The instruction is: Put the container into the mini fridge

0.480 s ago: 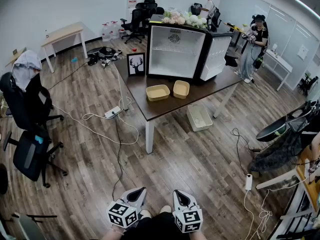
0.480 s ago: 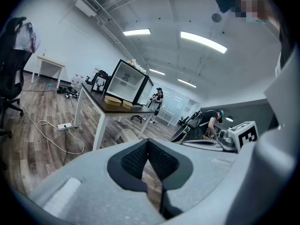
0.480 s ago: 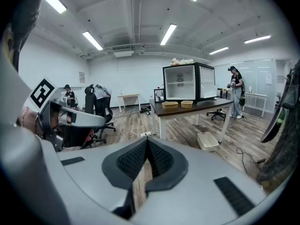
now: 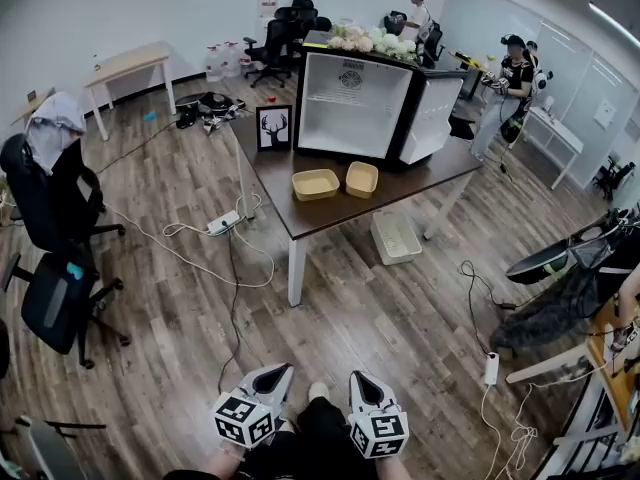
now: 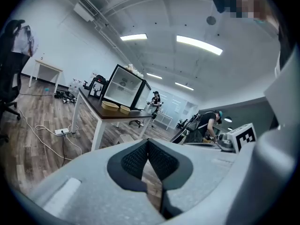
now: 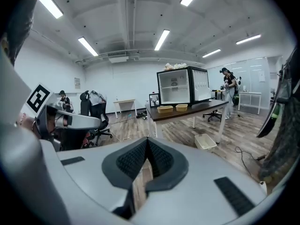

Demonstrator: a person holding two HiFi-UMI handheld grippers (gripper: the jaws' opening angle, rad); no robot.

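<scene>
Left claw (image 4: pixel 278 370) and right claw (image 4: pixel 358 378), both closed and empty, we are holding far from the counter (image 4: pixel 300 216) with containers (image 4: pixel 316 184) and mini fridge (image 4: pixel 355 103).

Head view: from high up, steeply down over floor (image 4: pixel 350 328) toward far table (image 4: pixel 300 213) and fridge (image 4: pixel 355 103). Gripper views: low, facing forward along own jaws (both wide-angle). Shared by all three: table, fridge, well off.
</scene>
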